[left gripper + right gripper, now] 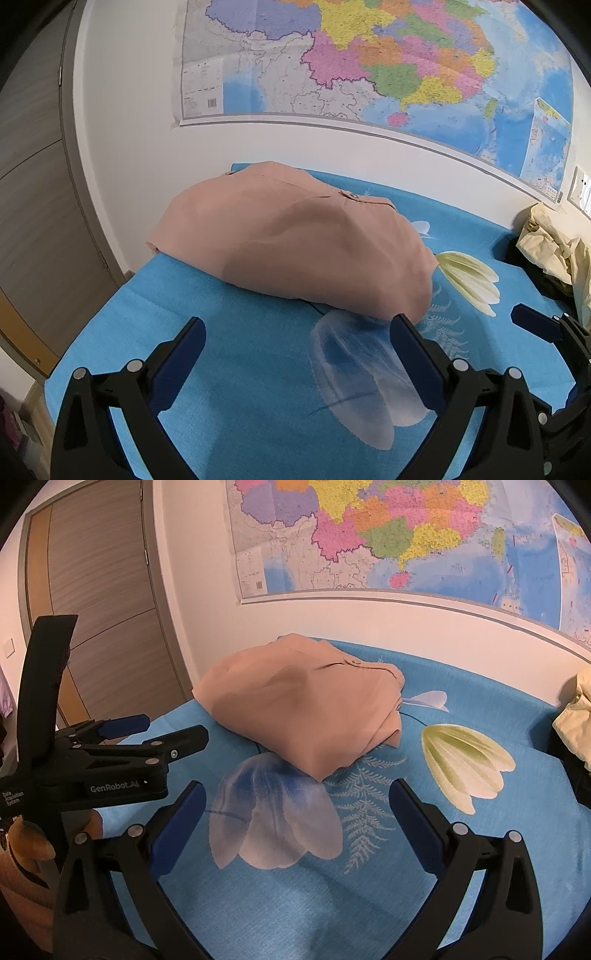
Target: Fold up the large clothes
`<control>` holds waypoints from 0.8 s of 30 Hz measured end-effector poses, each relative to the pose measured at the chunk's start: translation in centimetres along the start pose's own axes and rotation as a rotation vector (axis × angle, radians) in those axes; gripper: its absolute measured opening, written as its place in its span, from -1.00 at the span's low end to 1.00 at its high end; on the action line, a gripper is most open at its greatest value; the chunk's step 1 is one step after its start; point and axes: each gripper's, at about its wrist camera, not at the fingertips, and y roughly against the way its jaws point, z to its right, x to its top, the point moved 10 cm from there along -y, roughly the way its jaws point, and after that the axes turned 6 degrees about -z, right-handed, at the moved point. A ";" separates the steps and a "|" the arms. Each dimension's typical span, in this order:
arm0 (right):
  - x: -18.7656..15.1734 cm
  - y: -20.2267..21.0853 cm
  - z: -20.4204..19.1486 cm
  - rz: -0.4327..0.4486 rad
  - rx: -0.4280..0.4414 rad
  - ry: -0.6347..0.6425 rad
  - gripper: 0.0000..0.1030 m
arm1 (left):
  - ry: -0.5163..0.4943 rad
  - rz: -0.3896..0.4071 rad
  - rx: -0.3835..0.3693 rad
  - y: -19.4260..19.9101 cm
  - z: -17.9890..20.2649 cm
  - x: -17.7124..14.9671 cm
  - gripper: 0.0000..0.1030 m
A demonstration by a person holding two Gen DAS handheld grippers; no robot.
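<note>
A pink-beige garment lies folded into a compact bundle on the blue flowered sheet, toward the far left of the table; it also shows in the right wrist view. My left gripper is open and empty, just short of the bundle's near edge. My right gripper is open and empty, a little back from the bundle's near corner. The left gripper shows from the side in the right wrist view, and the right gripper's fingers show at the right edge of the left wrist view.
A pile of cream and dark clothes lies at the table's far right. A large map hangs on the white wall behind. A brown door stands to the left. The table's left edge drops off near the left gripper.
</note>
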 end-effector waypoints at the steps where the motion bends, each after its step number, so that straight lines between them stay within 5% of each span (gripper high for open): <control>1: 0.0 0.0 0.0 0.000 0.000 0.000 0.89 | 0.001 0.000 -0.001 0.0 0.0 0.0 0.87; 24: -0.2 0.1 0.0 0.000 0.008 -0.004 0.89 | -0.009 -0.001 0.007 0.0 0.2 -0.1 0.87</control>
